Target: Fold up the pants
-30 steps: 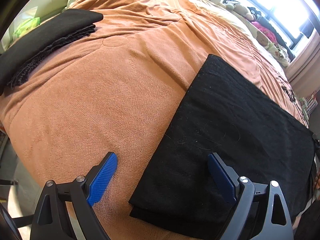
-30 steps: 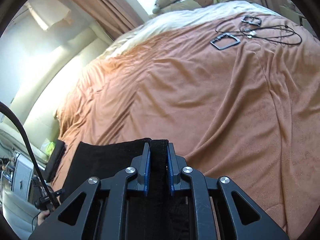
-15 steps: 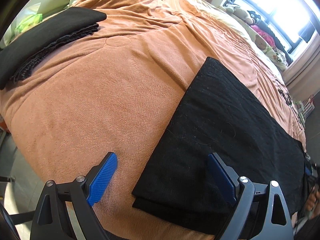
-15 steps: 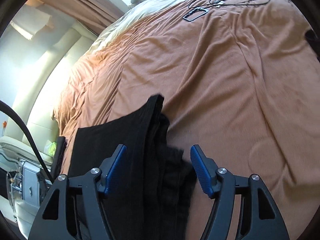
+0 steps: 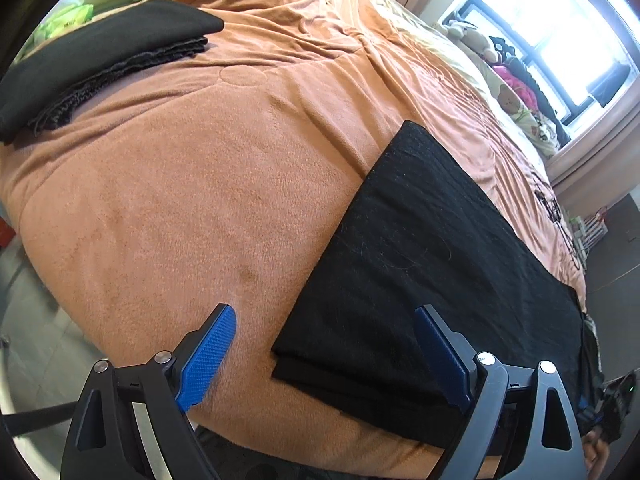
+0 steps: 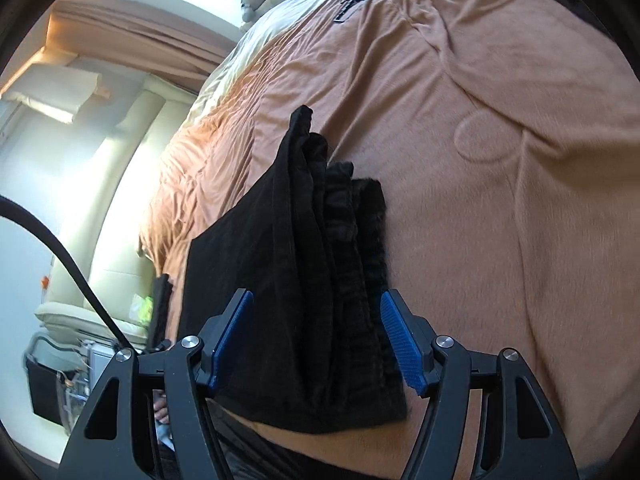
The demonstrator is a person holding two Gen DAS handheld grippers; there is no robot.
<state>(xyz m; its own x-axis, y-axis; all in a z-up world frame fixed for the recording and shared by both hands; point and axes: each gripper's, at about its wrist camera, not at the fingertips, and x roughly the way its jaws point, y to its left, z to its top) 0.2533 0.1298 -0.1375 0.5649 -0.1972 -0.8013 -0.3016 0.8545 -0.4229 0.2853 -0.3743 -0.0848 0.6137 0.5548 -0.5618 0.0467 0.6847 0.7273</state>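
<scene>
Both pairs of jaws stand apart with nothing clamped: the left gripper [image 5: 322, 354] hovers wide open over the near left corner of the folded black pants [image 5: 432, 264], one blue pad over bare blanket and the other over the cloth, while the right gripper [image 6: 316, 338] has just been opening, and the stacked end of the pants [image 6: 316, 264] now sits loose between its pads without being pressed. From where I stand the pants lie as a flat dark rectangle across the lower right of the left wrist view, on the orange blanket [image 5: 192, 200] near the bed's front edge; in the right wrist view they fill the lower middle, their layered edges bunched and a little uneven at the top. Another dark folded garment [image 5: 100, 52] rests well apart in the upper left of the left wrist view. I judge the fabric soft, light and limp, likely to sag and slide apart if lifted by a single layer, and the fleecy blanket will probably drag on it. A sound hold would take all the layers together at a corner or along the folded edge, one gripper at each end, so the stack stays square
</scene>
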